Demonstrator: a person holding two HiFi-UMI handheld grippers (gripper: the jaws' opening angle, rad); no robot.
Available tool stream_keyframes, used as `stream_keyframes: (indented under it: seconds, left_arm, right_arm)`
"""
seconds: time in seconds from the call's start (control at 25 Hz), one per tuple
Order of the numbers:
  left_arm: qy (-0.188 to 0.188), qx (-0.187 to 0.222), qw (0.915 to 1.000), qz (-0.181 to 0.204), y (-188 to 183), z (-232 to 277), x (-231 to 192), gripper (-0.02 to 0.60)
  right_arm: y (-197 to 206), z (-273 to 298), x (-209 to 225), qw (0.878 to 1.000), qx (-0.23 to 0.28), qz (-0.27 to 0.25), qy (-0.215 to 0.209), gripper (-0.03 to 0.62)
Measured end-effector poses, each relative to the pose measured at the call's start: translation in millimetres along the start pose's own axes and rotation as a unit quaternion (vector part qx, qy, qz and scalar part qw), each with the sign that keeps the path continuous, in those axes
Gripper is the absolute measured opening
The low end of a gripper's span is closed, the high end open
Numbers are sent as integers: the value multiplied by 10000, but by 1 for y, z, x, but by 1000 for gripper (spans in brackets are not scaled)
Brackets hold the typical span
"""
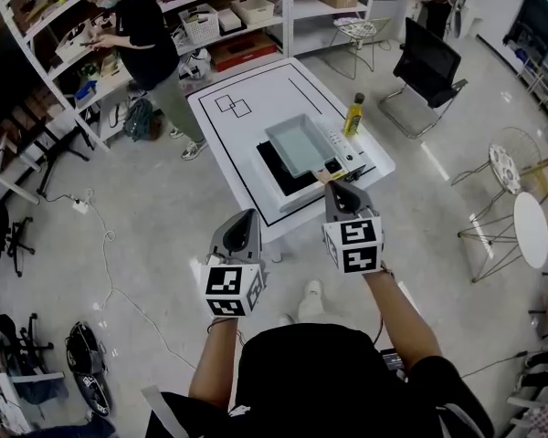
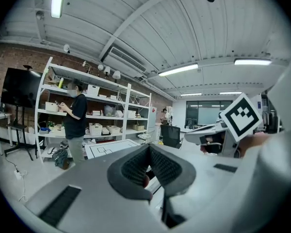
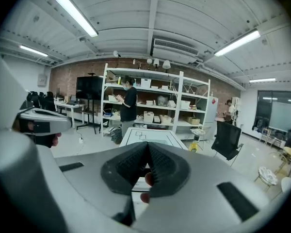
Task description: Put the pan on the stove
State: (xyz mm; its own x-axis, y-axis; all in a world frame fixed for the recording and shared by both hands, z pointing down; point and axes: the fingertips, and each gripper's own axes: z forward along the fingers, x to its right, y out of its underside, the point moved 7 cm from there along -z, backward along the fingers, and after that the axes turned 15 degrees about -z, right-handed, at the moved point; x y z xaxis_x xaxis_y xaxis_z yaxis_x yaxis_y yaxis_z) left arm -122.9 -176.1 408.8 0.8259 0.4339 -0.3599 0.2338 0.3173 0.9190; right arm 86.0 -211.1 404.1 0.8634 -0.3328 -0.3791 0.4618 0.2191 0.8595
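A pale grey rectangular pan (image 1: 300,144) rests on the black stove (image 1: 276,167) at the near right of the white table (image 1: 228,144). Its brown handle (image 1: 328,172) points toward me. My right gripper (image 1: 333,186) hovers just short of the handle's end, apparently shut. In the right gripper view its pads (image 3: 136,166) meet with nothing between them, and the table (image 3: 145,135) lies beyond. My left gripper (image 1: 247,219) hangs off the table's front edge, away from the pan. In the left gripper view its pads (image 2: 162,166) are also pressed together and empty.
A yellow oil bottle (image 1: 353,114) stands at the table's right edge, behind the stove's control panel (image 1: 347,156). A person (image 1: 144,39) stands at the shelves (image 1: 247,12) to the far left. A black chair (image 1: 426,67) and round stools (image 1: 530,226) are at the right.
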Motion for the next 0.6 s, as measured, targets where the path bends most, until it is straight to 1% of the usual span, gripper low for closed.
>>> stream_keyframes:
  seconds: [0.2,0.4,0.6]
  left_arm:
    - [80,-2,9999,74,5,-25,-1,8]
    - [186,-1,9998,91,11,-46,-2,8]
    - [216,52,9997,135,12,-59,-4,8]
  right_arm:
    - [-8,-28,-22,9997,244,70,-43,3]
    - [-9,-48,-40,9996,277,86,-13,3]
    - [-13,-61,-51,9993,340,120,-56,3]
